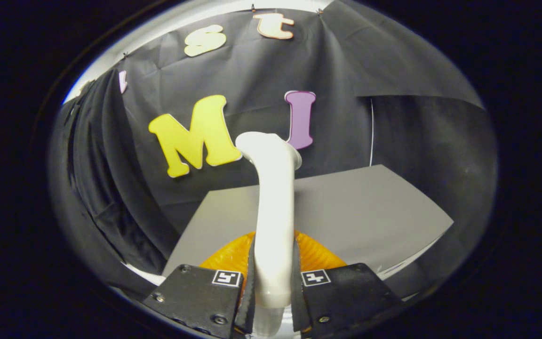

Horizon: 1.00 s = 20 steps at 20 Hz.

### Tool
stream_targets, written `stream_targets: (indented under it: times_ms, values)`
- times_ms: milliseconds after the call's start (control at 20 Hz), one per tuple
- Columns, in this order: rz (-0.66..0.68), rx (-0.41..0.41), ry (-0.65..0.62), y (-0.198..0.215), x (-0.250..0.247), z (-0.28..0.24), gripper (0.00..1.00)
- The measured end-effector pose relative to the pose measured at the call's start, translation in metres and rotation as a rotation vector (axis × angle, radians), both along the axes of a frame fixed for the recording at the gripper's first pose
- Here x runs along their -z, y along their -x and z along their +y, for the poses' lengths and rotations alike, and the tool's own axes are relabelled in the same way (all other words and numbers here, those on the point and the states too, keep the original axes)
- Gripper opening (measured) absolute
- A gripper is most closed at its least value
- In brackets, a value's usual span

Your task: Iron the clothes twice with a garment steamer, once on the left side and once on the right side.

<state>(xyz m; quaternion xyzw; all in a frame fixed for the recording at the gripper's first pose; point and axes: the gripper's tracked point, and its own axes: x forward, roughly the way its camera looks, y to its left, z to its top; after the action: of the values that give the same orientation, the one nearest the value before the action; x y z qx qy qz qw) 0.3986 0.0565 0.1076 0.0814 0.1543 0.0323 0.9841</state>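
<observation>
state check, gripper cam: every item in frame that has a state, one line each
gripper: shut on the steamer handle, a finger on each side
garment steamer: white, held between the fingers, raised over the table, head pointing at the booth wall
orange item: lying on the table just beyond the fingers, partly hidden, identity unclear
grey table: bare beyond the orange item

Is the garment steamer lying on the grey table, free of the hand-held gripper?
No. The white garment steamer stands up between the fingers of the hand-held gripper, which press on its handle from both sides, above the grey table.
</observation>
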Motion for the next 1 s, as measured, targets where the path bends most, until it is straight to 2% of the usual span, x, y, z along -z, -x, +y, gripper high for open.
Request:
stream_targets:
  times_ms: [200, 550, 1000]
  values:
    - [-0.094, -0.03, -0.01, 0.038, -0.046, 0.034, 0.33]
    - [-0.262, -0.131, -0.032, 0.103, -0.13, 0.115, 0.33]
    - [-0.385, -0.247, -0.011, 0.149, -0.186, 0.234, 0.33]
